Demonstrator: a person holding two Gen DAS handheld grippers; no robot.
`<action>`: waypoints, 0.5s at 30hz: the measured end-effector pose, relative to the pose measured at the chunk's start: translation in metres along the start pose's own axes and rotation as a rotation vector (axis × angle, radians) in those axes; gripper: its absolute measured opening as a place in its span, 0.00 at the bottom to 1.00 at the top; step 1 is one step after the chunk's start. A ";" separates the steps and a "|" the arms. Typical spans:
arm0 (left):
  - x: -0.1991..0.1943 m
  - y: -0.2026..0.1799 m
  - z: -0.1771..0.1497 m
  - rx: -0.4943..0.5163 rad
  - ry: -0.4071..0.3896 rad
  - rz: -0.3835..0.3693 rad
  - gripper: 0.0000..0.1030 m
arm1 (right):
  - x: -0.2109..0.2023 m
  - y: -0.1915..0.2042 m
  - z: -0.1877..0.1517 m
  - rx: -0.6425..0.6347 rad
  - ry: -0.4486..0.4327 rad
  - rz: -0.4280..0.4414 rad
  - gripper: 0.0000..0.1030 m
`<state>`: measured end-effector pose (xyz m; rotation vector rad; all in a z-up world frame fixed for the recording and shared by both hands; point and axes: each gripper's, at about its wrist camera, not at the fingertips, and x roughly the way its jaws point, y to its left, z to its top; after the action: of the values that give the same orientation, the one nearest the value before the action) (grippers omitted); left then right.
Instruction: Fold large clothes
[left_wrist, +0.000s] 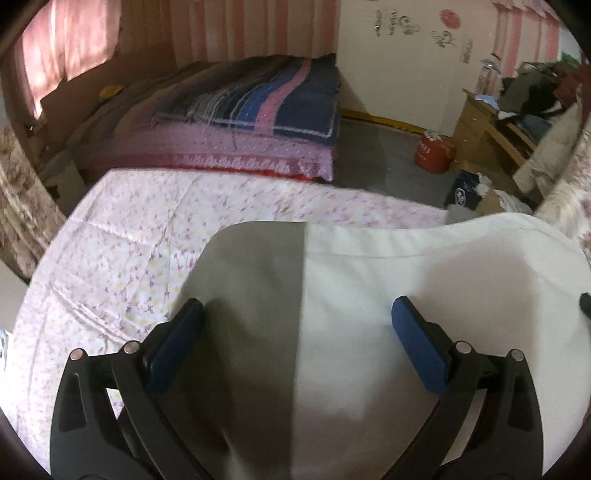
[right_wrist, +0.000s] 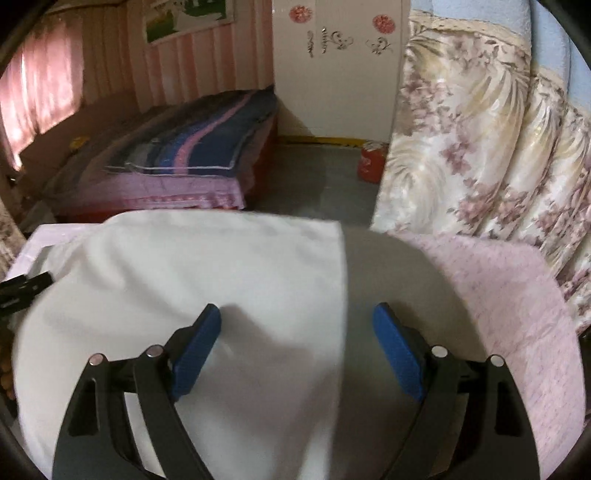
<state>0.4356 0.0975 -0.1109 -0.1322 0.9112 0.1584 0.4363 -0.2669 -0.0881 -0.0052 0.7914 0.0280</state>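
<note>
I can't read the dark curly stickers on the white wall (left_wrist: 406, 22) at the top right of the left view; they are too small and blurry. The white and grey folded cloth (left_wrist: 369, 295) runs off the bottom edge, so I can't see its near end. A black gripper tip (right_wrist: 26, 286) pokes in at the right view's left edge, mostly cut off.

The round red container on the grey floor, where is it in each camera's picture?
Left wrist view: the round red container is right of centre, beside the wooden shelf.
Right wrist view: it is upper centre-right, at the floral quilt's edge.
Shared landmark: the striped blue-and-pink blanket.
</note>
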 end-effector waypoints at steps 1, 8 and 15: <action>0.004 0.004 0.001 -0.020 0.015 -0.010 0.97 | 0.003 -0.005 0.000 0.000 -0.004 -0.020 0.87; 0.016 0.032 0.008 -0.102 0.021 0.009 0.97 | 0.013 -0.042 0.001 0.107 0.004 -0.048 0.88; -0.018 0.013 0.006 -0.041 -0.063 -0.048 0.97 | -0.003 -0.033 0.008 0.095 0.010 -0.066 0.90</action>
<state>0.4273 0.1104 -0.0935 -0.1861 0.8417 0.1358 0.4407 -0.2998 -0.0810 0.0590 0.8014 -0.0719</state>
